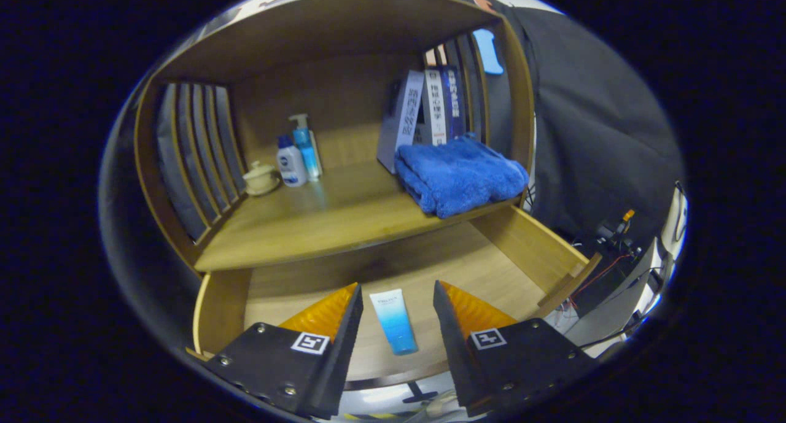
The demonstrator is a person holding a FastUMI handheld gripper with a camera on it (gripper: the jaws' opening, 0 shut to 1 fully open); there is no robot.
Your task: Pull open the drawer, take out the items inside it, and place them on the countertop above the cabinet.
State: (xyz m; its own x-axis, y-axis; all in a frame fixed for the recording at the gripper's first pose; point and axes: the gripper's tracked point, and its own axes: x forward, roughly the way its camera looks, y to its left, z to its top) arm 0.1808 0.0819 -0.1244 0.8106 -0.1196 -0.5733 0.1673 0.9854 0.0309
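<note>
Fingers [398,300]: spread wide, gripping nothing.
Tube [394,322]: flat on the open drawer [522,251] floor, between the fingers, touching neither.

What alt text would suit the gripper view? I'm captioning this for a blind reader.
An open gripper hovers over a pulled-out wooden drawer, with a blue-and-white tube lying on the drawer floor between its fingers. On the countertop above sit a folded blue towel, upright books, two bottles and a small lidded cup.
</note>
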